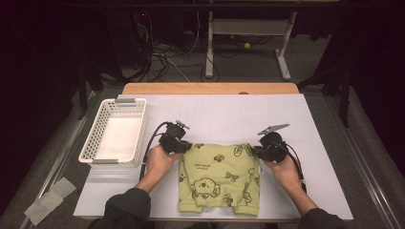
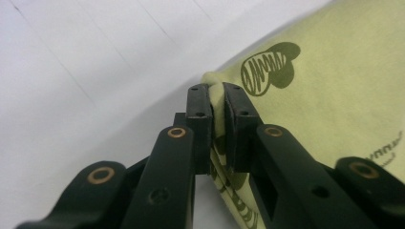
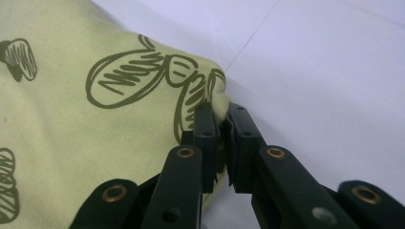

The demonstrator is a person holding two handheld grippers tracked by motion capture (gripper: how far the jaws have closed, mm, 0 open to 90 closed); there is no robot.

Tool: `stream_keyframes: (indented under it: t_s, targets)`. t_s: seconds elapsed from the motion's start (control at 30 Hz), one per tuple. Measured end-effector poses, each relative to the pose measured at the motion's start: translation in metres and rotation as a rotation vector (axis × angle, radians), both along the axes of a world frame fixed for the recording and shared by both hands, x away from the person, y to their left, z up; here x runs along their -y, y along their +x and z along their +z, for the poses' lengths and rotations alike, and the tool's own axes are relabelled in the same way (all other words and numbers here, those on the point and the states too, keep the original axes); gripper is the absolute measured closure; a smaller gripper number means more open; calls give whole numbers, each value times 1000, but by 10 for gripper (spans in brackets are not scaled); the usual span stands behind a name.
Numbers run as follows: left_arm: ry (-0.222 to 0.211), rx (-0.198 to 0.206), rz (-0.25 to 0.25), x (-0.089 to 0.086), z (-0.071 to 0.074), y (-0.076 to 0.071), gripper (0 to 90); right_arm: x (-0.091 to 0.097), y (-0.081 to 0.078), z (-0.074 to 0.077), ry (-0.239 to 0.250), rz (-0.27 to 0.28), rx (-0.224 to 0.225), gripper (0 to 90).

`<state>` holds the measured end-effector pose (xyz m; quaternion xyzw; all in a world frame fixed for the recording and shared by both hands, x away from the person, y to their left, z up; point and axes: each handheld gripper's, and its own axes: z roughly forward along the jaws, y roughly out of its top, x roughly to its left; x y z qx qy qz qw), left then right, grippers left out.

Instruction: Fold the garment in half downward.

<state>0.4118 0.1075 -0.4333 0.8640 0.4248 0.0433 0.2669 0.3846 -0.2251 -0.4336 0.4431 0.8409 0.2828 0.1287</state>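
Black left tongs (image 2: 217,90) pinch the far left corner of the yellow-green printed garment (image 1: 220,177); right tongs (image 3: 220,110) clench its far right corner. The garment lies flat on the white surface (image 1: 229,114), right of a white basket (image 1: 98,125).

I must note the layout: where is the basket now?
In the high view the white basket stands on the table's left side, just left of the left gripper, which is shut on the green shirt.
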Motion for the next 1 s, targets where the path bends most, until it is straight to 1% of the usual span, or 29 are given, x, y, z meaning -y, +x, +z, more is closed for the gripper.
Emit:
stream_keyframes:
  t_s: [0.13, 0.27, 0.4, 0.53, 0.63, 0.7, 0.77, 0.83, 0.9, 1.0]
  targets:
    - [-5, 11, 15, -6, 8, 3, 794, -2, 4, 7, 3, -2, 16, 850]
    - [-7, 21, 37, -11, 13, 9, 794, -6, 11, 11, 4, -10, 28, 850]
    - [16, 27, 58, -12, 18, 20, 794, -13, 22, 13, 1, -18, 31, 850]
    - [33, 25, 85, -12, 22, 34, 793, -19, 38, 10, -2, -47, 22, 849]
    - [28, 11, 121, -16, 22, 45, 792, -25, 47, 10, 6, -63, 29, 849]
    - [28, 14, 141, -17, 22, 52, 792, -27, 53, 10, 3, -70, 36, 849]
    - [47, 19, 152, -16, 22, 56, 792, -28, 58, 11, -2, -81, 38, 848]
    - [50, 17, 166, -16, 21, 63, 792, -30, 65, 11, -6, -91, 42, 848]
    - [43, 12, 181, -16, 17, 68, 791, -32, 71, 10, -11, -102, 41, 848]
    - [40, -14, 193, -17, 8, 72, 790, -33, 77, 6, -12, -111, 32, 845]
